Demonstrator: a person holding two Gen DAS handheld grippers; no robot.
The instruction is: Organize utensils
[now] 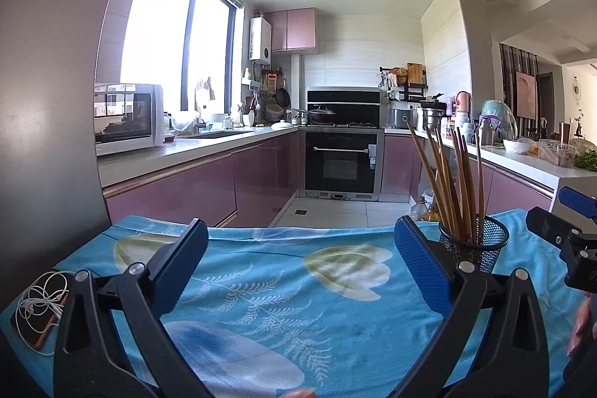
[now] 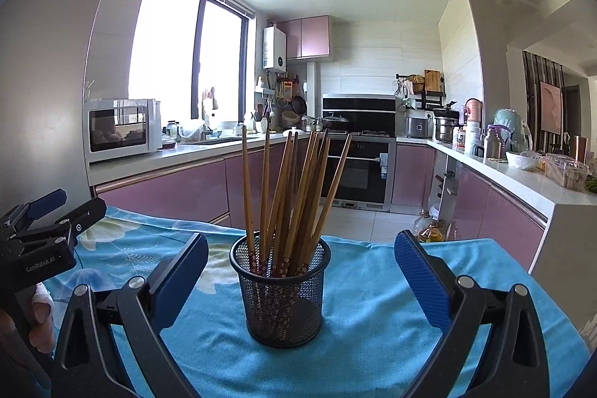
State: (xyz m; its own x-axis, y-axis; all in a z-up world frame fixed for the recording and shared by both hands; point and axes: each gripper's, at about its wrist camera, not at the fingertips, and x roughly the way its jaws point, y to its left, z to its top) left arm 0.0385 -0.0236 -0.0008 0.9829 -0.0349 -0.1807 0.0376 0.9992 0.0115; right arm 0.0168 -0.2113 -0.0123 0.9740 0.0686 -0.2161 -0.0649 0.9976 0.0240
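Blue-padded, each hand-held gripper, left (image 1: pixel 300 262) and right (image 2: pixel 300 273), gapes wide, empty, touching nothing.

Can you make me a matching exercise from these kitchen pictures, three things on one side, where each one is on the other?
Things:
1. wooden chopsticks
2. black mesh cup
3. white earphone cable

Places:
A. coiled on a phone at the cloth's left edge
B. standing on the blue floral cloth, between the right gripper's open fingers
C. upright inside the holder

Pairs: 1-C, 2-B, 3-A

phone with earphones (image 1: pixel 37 316) | floral cloth (image 1: pixel 283 290) | microwave (image 2: pixel 121 129) | oven (image 2: pixel 358 170)
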